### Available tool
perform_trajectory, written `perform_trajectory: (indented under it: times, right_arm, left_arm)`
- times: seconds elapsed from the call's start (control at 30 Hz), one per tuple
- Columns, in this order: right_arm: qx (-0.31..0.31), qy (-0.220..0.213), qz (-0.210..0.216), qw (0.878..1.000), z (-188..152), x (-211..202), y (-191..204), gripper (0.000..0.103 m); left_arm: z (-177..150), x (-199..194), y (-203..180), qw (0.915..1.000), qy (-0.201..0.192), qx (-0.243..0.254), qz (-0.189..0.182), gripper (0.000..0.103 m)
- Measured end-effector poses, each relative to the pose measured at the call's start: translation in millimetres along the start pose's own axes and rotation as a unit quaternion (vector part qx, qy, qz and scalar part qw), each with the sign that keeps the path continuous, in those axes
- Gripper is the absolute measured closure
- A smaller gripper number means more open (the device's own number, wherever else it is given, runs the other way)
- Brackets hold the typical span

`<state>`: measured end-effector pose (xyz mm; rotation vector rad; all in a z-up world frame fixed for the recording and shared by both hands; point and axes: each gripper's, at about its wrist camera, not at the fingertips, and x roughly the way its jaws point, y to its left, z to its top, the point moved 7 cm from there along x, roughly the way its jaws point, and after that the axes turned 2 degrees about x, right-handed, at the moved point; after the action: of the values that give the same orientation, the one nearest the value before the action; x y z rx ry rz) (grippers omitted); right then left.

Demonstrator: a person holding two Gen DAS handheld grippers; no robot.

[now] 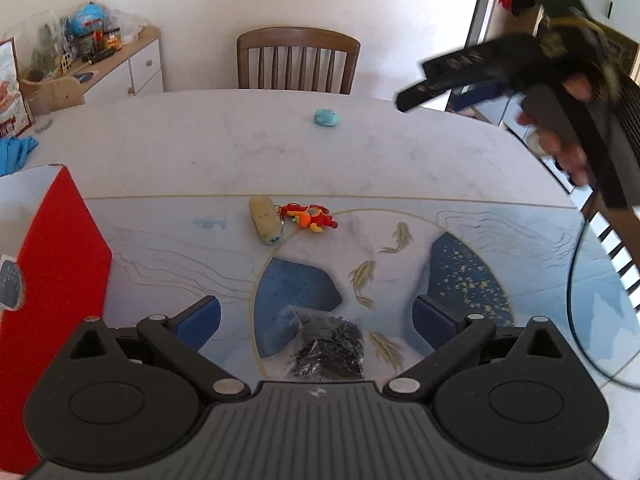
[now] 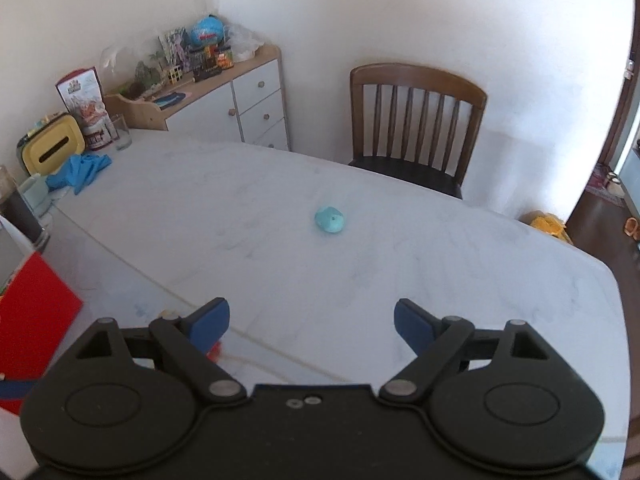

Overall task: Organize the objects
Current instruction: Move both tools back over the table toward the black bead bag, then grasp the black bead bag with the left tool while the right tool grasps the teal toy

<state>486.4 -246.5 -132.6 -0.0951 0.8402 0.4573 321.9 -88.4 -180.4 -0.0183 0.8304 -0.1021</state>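
Note:
My left gripper [image 1: 316, 316] is open above a clear bag of black bits [image 1: 326, 346] that lies between its blue pads without touching them. Farther out on the printed mat lie a beige oblong toy [image 1: 266, 220] and a red-orange figure keychain [image 1: 310, 217], side by side. A small turquoise object [image 1: 327, 117] rests alone on the white tabletop. My right gripper [image 2: 312, 320] is open and empty, with the turquoise object [image 2: 330, 219] well ahead of it. In the left wrist view the right gripper [image 1: 448, 76] hangs blurred at the upper right, held by a hand.
A red box [image 1: 60, 272] stands at the table's left edge. A wooden chair [image 2: 416, 120] is behind the table. A blue cloth [image 2: 78, 172], a glass, a yellow case and a carton sit at the far left. A cluttered sideboard [image 2: 224, 96] lines the wall.

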Motion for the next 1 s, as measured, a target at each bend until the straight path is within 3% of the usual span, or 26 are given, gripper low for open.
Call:
perform_trajectory:
  times: [0.1,0.37,0.77,0.83,1.0]
  right_arm:
    - [-0.009,0.007,0.002,1.000,7.4,24.7,-2.0,0.015]
    - [-0.032,0.024,0.007,0.999,22.4,82.8,-5.3,0.015]
    - [-0.035,0.036,0.006,0.999,49.1,153.9,-19.6,0.025]
    - [-0.038,0.040,0.009,0.998,48.7,161.6,-18.7,0.028]
    - [-0.048,0.042,0.010,0.998,48.1,173.7,-16.0,0.037]
  left_arm:
    - [-5.2,10.2,-4.9,0.9997,0.000,0.011,0.021,0.000]
    - [-23.4,39.2,-14.5,0.9993,0.028,0.004,0.026,0.000]
    - [-34.1,43.4,-12.6,0.9987,0.011,0.000,0.049,0.001]
    - [-34.2,43.8,-11.4,0.9988,0.011,-0.006,0.048,0.005]
    - [-34.2,43.7,-11.2,0.9990,0.013,-0.006,0.042,0.027]
